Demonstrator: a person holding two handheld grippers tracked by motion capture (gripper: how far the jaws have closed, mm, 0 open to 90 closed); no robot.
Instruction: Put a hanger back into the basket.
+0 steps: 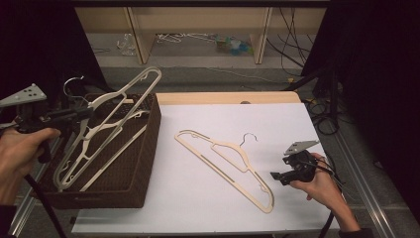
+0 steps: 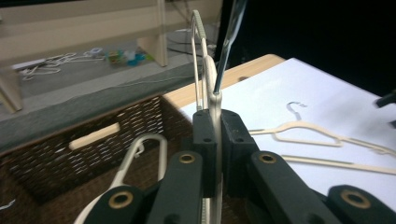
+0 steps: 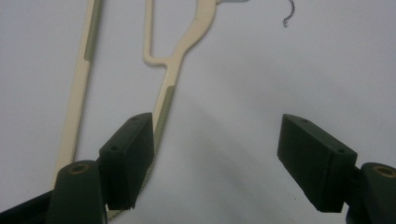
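- The left gripper (image 1: 84,115) has its jaws clamped on the neck of a cream plastic hanger (image 1: 106,119); in the left gripper view the two black pads press flat against the thin cream neck (image 2: 215,126) from either side, with the steel hook rising just above them.
- That held hanger tilts over the wicker basket (image 1: 148,148), its shoulder raised above the basket's far rim and its lower end down inside.
- More cream hangers (image 1: 114,153) lie slanted inside the basket beneath it; how many I cannot tell.
- The basket is dark brown, woven, and stands at the left edge of the table, touching the white sheet (image 1: 208,198) that covers the tabletop.
- The person's left hand (image 1: 17,153) grips the tool's handle at the left edge of the high view, a black cable trailing down from it.
- The right gripper (image 1: 274,176) has its jaws spread wide with nothing between them; the right gripper view shows both pads hanging just over the white sheet.
- It sits at the lower end of the second cream hanger (image 1: 225,166), which lies flat on the sheet, hook (image 1: 249,139) pointing to the far side.
- In the right gripper view one arm of this hanger (image 3: 166,100) runs just beside the left-hand pad, outside the gap.
- The right hand (image 1: 322,186) holds its tool near the table's right edge.
- Beyond the table, wooden shelf legs (image 1: 138,34) stand on the floor.
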